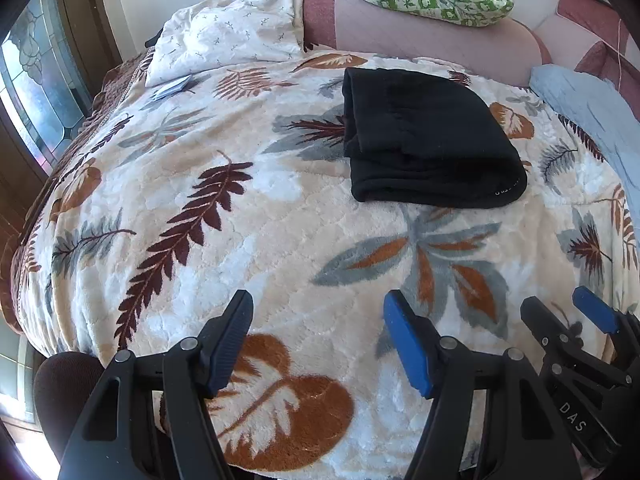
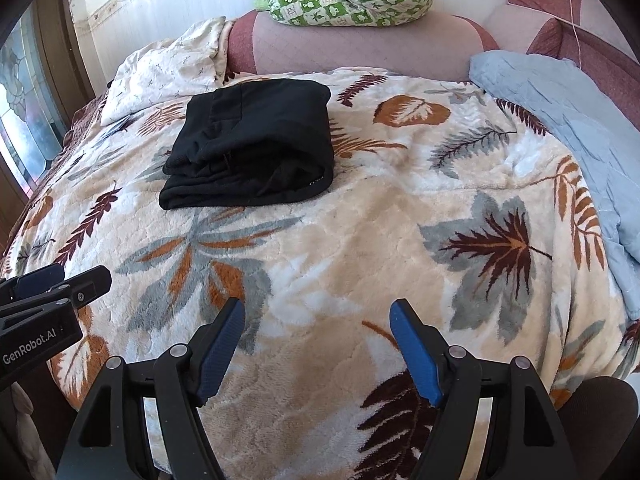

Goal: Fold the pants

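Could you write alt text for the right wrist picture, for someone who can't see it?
Black pants lie folded in a neat stack on a leaf-patterned blanket covering a bed. Near the camera, the right tool hangs open and empty above the blanket, with the left tool at the left edge.

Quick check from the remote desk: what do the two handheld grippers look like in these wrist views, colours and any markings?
Both are matte black plastic scissor-style frames with silver pivot pins. The left gripper and right gripper each carry ribbed blue finger pads. White lettering shows: "DAS" on the right one's body, "GenRobot.AI" on the left one's body. No cables visible.
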`<action>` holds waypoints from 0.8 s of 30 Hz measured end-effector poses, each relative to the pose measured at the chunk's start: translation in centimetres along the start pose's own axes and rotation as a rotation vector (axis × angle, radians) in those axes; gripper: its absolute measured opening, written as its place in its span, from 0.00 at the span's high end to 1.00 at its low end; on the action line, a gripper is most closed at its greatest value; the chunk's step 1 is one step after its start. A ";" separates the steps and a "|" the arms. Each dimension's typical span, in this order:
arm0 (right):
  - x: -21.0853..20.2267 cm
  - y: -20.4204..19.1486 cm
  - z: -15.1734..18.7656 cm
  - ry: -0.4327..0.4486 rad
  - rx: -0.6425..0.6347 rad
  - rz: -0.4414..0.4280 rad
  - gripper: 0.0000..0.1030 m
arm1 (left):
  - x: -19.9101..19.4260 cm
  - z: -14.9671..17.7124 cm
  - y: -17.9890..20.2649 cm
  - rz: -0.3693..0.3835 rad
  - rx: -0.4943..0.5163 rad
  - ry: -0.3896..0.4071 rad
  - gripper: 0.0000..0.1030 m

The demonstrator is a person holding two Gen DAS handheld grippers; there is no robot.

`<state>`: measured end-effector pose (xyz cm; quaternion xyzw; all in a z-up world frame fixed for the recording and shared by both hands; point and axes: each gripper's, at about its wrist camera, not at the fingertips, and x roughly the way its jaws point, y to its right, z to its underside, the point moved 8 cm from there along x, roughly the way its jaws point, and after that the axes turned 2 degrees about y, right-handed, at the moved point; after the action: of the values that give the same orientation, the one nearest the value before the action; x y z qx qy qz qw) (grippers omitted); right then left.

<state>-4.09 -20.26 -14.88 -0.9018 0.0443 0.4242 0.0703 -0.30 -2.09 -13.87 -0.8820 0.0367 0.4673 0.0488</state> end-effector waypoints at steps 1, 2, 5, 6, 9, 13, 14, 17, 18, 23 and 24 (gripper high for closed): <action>0.0 0.0 0.0 0.000 -0.001 0.000 0.22 | 0.0 0.0 0.0 0.000 -0.001 0.002 0.35; 0.0 -0.1 -0.1 0.001 -0.004 0.000 0.22 | -0.1 0.0 -0.1 0.000 -0.001 0.004 0.35; -0.1 -0.1 -0.3 0.006 -0.011 0.000 0.22 | -0.5 -0.3 -0.1 -0.005 -0.001 0.021 0.35; -0.1 -0.2 -0.4 0.008 -0.013 0.000 0.22 | -0.7 -0.4 -0.1 -0.010 -0.002 0.031 0.35; -0.3 -0.4 -0.5 0.014 -0.024 0.002 0.22 | -1.7 -1.0 -0.4 -0.020 -0.014 0.078 0.35; -0.7 -0.6 -1.1 0.030 -0.041 0.003 0.22 | -5.1 -2.7 -1.4 -0.088 -0.041 0.252 0.26; -0.9 -0.6 -1.4 0.037 -0.048 0.003 0.22 | -6.3 -3.2 -1.7 -0.099 -0.050 0.309 0.20; -1.4 -1.0 -2.3 0.062 -0.071 0.000 0.22 | -9.9 -4.7 -2.3 -0.099 -0.080 0.468 0.00; -1.6 -1.1 -2.6 0.069 -0.079 -0.003 0.22 | -10.7 -5.0 -2.3 -0.108 -0.084 0.502 0.00; -2.0 -2.2 -4.1 0.088 -0.110 -0.026 0.21 | -11.3 -6.3 -1.3 -0.154 0.006 0.518 0.00; -2.0 -2.3 -4.4 0.087 -0.114 -0.030 0.21 | -10.9 -6.3 -1.2 -0.146 0.015 0.496 0.00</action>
<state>-1.73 -18.65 -10.40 -0.9225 0.0096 0.3853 0.0232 -1.12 -1.47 -1.32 -0.9695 -0.0129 0.2318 0.0784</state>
